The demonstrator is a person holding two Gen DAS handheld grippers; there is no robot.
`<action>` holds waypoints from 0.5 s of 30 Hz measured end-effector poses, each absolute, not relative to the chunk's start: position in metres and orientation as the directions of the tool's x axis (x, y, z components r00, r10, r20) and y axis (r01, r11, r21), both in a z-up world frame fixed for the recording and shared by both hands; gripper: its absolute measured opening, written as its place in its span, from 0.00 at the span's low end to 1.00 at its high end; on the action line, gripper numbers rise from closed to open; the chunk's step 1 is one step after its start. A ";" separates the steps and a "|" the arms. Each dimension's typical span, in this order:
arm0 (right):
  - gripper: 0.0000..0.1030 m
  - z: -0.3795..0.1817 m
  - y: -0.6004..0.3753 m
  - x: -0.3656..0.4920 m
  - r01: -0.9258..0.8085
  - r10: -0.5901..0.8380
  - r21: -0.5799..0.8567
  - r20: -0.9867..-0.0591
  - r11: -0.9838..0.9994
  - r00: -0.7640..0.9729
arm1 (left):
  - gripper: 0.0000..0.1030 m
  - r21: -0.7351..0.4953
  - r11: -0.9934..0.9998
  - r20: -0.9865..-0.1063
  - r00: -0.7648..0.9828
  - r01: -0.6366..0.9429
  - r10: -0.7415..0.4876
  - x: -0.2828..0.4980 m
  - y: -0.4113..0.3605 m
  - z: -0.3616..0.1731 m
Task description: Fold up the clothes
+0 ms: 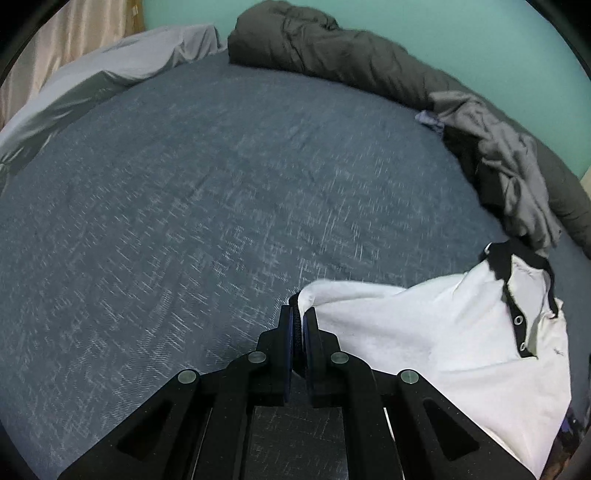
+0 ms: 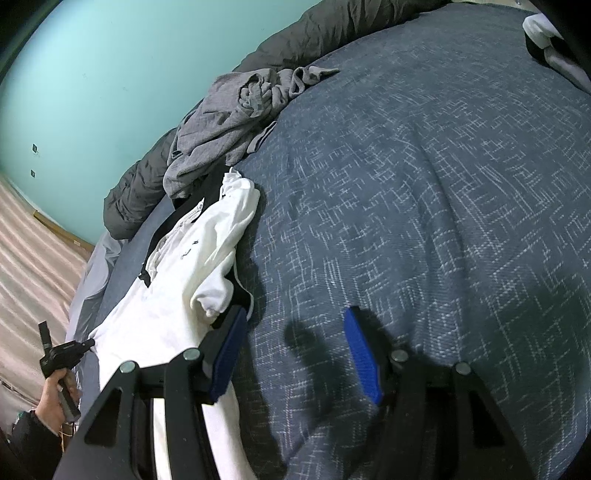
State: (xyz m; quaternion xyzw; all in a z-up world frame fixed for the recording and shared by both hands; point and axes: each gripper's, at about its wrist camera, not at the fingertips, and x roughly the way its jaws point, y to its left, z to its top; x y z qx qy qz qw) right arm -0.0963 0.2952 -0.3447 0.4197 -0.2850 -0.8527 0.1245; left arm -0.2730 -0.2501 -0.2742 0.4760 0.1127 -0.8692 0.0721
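Observation:
A white polo shirt (image 1: 424, 332) with a black collar and button placket lies on the blue bedcover (image 1: 203, 203), at the lower right of the left wrist view. My left gripper (image 1: 299, 317) is shut on a bunched edge of this shirt. In the right wrist view the shirt (image 2: 177, 288) stretches along the bed's left side. There the left gripper (image 2: 86, 345), held by a hand (image 2: 55, 402), pinches the shirt's near edge. My right gripper (image 2: 295, 312) stands open over bare bedcover. Its left finger (image 2: 229, 350) rests beside a black-trimmed sleeve.
A crumpled grey garment (image 2: 229, 122) lies past the shirt's collar, also visible as the grey garment (image 1: 517, 166). A rolled dark quilt (image 1: 332, 48) runs along the teal wall. A pale grey sheet (image 1: 110, 62) hangs at the far left corner. More clothes (image 2: 543, 33) lie far right.

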 end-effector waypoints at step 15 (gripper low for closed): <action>0.54 -0.333 0.274 -0.109 0.030 -0.481 0.585 -0.637 -0.811 -0.602 | 0.41 -0.161 -0.974 -0.804 -0.593 0.163 0.034 -0.205 -0.249 -0.268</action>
